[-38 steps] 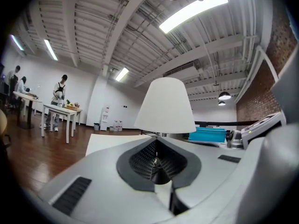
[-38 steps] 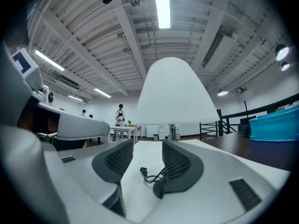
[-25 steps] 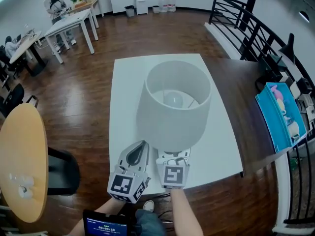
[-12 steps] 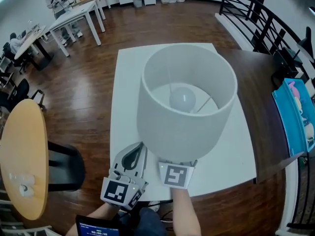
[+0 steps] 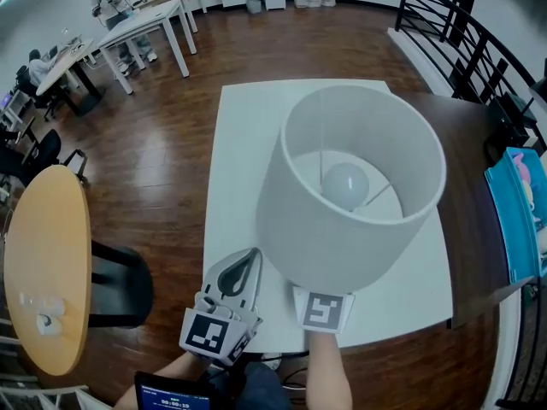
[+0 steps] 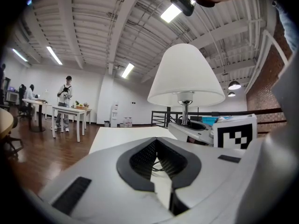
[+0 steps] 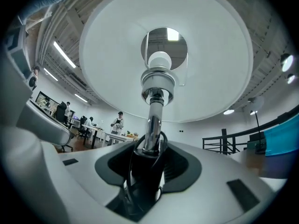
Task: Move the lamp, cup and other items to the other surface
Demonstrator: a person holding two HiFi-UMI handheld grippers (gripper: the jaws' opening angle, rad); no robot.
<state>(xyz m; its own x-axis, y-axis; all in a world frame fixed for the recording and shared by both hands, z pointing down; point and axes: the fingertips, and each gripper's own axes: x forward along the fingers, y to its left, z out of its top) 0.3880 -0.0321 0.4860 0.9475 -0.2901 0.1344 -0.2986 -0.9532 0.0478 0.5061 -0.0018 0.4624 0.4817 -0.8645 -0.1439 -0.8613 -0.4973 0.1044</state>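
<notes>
clamped lamp (image 5: pixel 350 203) stem in right gripper (image 7: pixel 148 176) fingers, just tightened; left gripper (image 5: pixel 235 276) fingers together, empty; next, needed carrying to other surface.

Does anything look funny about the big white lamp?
Slightly. The white-shaded lamp stands upright, but its black cord loops round the shiny metal pole just where the fingers of the right gripper pinch it.
</notes>
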